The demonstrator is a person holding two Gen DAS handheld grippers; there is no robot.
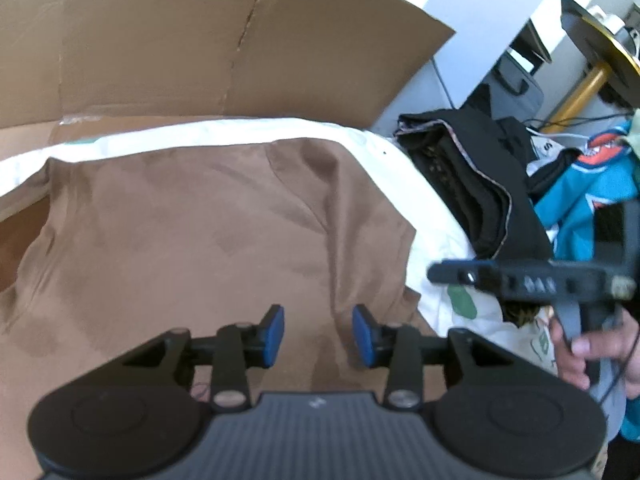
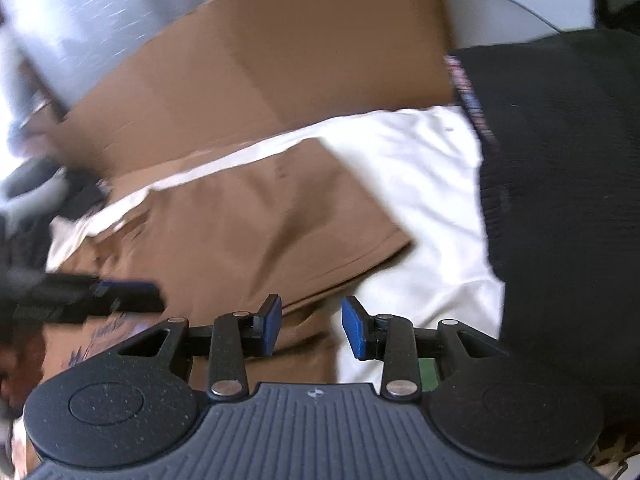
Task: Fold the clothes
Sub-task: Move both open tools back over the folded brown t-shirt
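1. Brown cloth, a shirt point(image 1: 208, 232), lay spread on a white sheet point(image 1: 400, 176), in front of a flat cardboard point(image 1: 200, 40).
2. The left gripper point(image 1: 318, 338) hung over the shirt's near part, its jaws spread and holding nothing.
3. The right gripper point(image 2: 310, 330) was above the shirt's edge, jaws also spread and empty.
4. A folded black garment point(image 1: 472, 184) lay to the right on the sheet, beside a teal jersey point(image 1: 588, 200).
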